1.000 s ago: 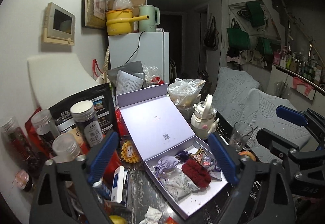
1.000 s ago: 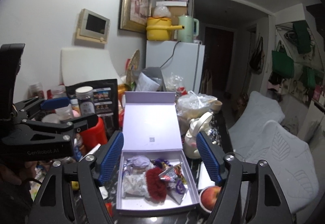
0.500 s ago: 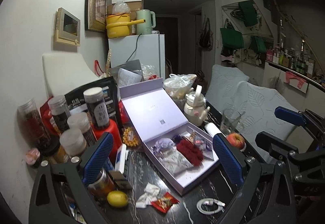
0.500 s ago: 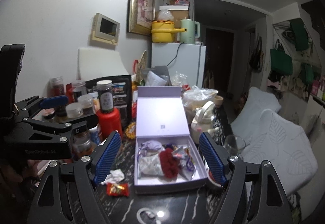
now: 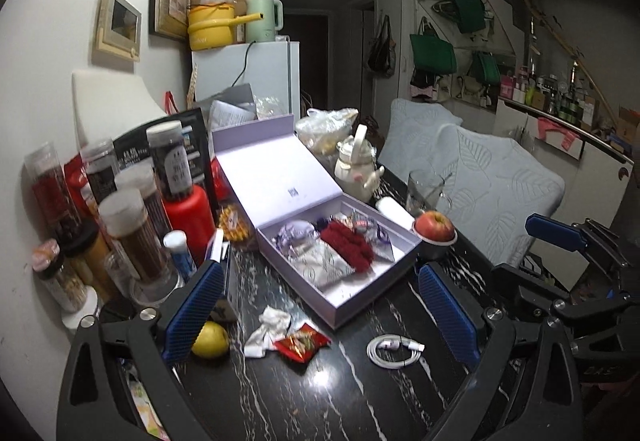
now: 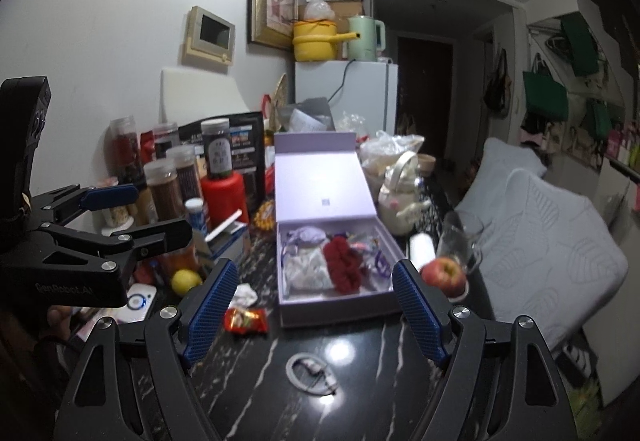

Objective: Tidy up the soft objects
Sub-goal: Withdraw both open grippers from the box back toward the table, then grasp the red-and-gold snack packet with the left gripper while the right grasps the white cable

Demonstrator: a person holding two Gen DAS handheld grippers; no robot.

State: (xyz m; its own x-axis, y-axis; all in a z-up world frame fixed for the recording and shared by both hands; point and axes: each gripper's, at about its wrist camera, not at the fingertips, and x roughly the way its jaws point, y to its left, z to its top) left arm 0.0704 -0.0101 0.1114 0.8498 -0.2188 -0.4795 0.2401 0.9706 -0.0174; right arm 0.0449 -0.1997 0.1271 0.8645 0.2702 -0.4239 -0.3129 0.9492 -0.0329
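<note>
Evidently between picks: both grippers hover over the desk's near edge, jaws apart, empty.
Left gripper (image 5: pixel 320 313), right gripper (image 6: pixel 312 317) face the open box (image 6: pixel 340 305) mid-desk holding the red scrunchie (image 6: pixel 341 267); next, probably close on one soft item.

Left wrist view: looks forward and slightly down from above the near edge of the black table (image 5: pixel 320 393), angled rightward across it; the open lilac box (image 5: pixel 340 265) sits mid-frame, skewed.

Right wrist view: same low forward tilt, set further right, facing the box (image 6: pixel 332 273) square-on (lid straight behind).

Shared: box, jars (image 6: pixel 168 185), apple (image 6: pixel 444 275), fridge (image 6: pixel 348 97), cushions (image 6: pixel 552 241). Each view catches the other tool at its edge: right gripper (image 5: pixel 532 245), left gripper (image 6: pixel 160 215).
</note>
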